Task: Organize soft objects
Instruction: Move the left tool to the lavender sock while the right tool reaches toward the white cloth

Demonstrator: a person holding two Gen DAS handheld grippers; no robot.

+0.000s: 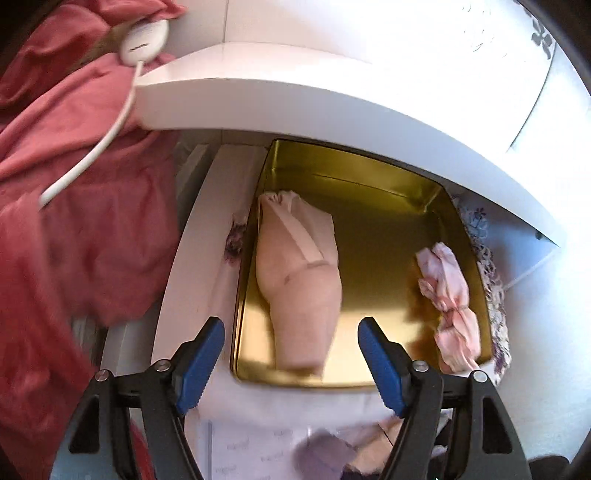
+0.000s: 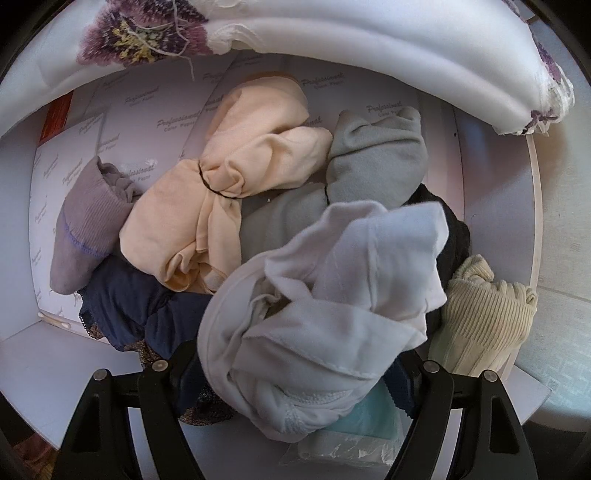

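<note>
Left tongs: jaws spread wide, nothing between them. Blue-padded fingertips hang over the near edge of a shallow gold metal tray, camera looking down and forward into it.

Tray contents: a rolled beige fabric bundle lies along the left side, lengthwise, reaching almost to the near rim; a small knotted pale-pink fabric piece rests against the right wall. The two are well apart, bare gold floor between them.

The tray sits on a white cloth with purple floral embroidery, under an overhanging white shelf board. To the left, a crumpled red fabric mass with a white corded controller lying on it.

Right tongs: closed on a crumpled white cotton garment, which fills the gap and hides the fingertips. It is held above a heap of soft items inside a white box lined with printed paper.

Heap, left to right: a grey-lilac ribbed sock, a peach fabric bundle tied with a thin dark band, a navy lace-edged garment under those, a grey-green sock roll, a black fabric piece, a cream ribbed sock roll. A pale-teal packet shows beneath the held garment.

A white embroidered cloth edge overhangs the top of the box.
</note>
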